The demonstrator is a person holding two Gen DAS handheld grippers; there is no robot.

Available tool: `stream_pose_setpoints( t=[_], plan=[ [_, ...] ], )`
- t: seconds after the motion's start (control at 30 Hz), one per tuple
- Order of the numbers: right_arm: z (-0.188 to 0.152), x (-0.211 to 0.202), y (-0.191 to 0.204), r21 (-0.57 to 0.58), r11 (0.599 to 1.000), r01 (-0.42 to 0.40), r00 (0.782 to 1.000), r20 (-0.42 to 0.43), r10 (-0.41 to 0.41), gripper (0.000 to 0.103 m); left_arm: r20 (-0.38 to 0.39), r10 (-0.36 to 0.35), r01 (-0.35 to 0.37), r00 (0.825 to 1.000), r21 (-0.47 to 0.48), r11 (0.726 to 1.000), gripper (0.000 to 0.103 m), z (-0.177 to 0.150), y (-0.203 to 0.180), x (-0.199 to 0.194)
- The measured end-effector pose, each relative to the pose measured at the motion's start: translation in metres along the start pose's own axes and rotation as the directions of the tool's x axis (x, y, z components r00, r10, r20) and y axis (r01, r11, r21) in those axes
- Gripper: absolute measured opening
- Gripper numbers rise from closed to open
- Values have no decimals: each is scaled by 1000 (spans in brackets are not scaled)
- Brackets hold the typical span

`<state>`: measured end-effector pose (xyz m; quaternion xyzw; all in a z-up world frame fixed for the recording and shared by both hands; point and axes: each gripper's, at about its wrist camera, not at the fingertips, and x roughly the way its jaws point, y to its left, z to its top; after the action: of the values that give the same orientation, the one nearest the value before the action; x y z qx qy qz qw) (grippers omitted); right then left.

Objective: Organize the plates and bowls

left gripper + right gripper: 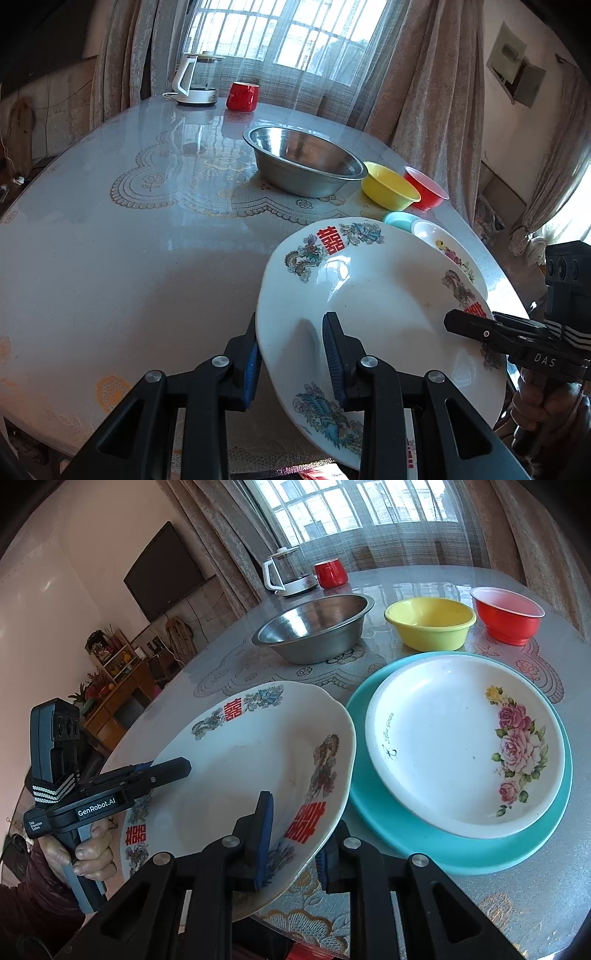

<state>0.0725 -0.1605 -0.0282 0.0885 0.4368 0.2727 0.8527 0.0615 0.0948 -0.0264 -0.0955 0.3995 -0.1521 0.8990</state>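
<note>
A large white plate (pixel 369 288) with dragon and phoenix prints and red characters is held between both grippers near the table's front edge. My left gripper (pixel 291 332) is shut on its near-left rim, one pad under and one on top. My right gripper (pixel 299 830) is shut on the plate (pixel 240 768) at its near-right rim. Each gripper shows in the other's view: the right one (pixel 461 321) and the left one (pixel 181 766). Just right of the held plate lies a white rose plate (pixel 443 746) stacked on a teal plate (pixel 406 849).
Behind the plates stand a steel bowl (pixel 314 627), a yellow bowl (pixel 430 624) and a red bowl (pixel 506 613). At the back of the round table (pixel 110 258) are a kettle (pixel 197 79) and a red cup (pixel 242 96). A hand (pixel 92 853) grips the left handle.
</note>
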Motion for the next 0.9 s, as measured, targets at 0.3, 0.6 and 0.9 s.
stream_pose_setpoints(
  t=[0.3,0.6,0.9],
  plan=[
    [2,-32,-6,-14,998,60,996,69,-59,22,32,-48,46,998,61,997,31,20,-32,1],
    [11,-66,-40,40,987,156,977,140,-160,22,14,-94,92,995,133,987,31,45,-82,30],
    [17,-85,-78,92,967,237,953,171,-249,22,-32,-110,114,993,167,979,31,64,-124,67]
  ],
)
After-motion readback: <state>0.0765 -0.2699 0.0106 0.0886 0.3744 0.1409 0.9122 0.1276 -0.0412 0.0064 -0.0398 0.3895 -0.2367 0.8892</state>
